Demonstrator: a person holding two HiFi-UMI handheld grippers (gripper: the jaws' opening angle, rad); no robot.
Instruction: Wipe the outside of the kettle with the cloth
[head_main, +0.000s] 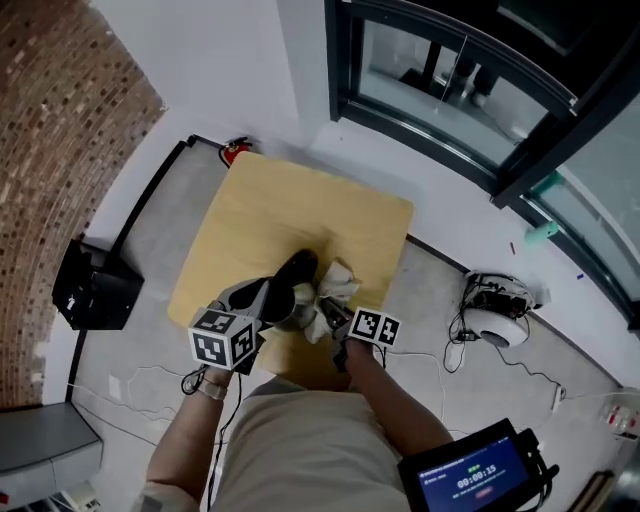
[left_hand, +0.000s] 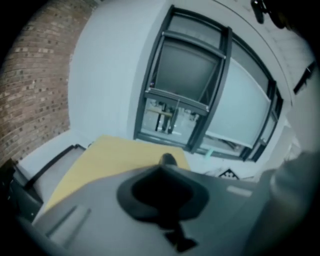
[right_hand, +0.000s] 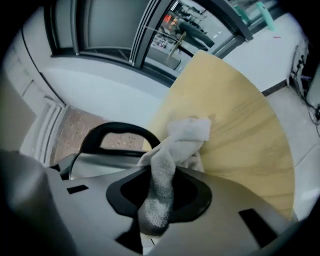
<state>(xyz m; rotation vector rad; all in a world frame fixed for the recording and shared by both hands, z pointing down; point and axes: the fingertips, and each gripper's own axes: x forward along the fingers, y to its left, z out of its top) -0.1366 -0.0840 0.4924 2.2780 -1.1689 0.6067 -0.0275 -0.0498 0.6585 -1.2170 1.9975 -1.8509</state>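
The kettle (right_hand: 102, 162) has a shiny steel body and a black arched handle (right_hand: 117, 131). In the right gripper view it sits just left of the right gripper (right_hand: 157, 187), close against the gripper's housing. In the head view the kettle (head_main: 287, 312) lies between the two grippers, with its dark handle (head_main: 297, 268) on the side away from the person.

The cloth (right_hand: 182, 135) is white terry, twisted into a rope where it passes between the right gripper's jaws, which pinch it narrowly. Its loose end bunches just ahead of the jaws and touches the kettle's side by the handle. From above, the cloth (head_main: 337, 285) is a crumpled pale wad just beyond the right gripper (head_main: 330, 318) and against the kettle's right flank.

The left gripper (head_main: 262, 300) points at the kettle from its other side, its front end at the base of the handle. In its own view only a dark rounded tip shows past the hollow of the left gripper (left_hand: 165, 192). I cannot tell whether those jaws are clamped.

All of this is at the near edge of a pale wooden table (head_main: 300, 215), which extends ahead of both tools.
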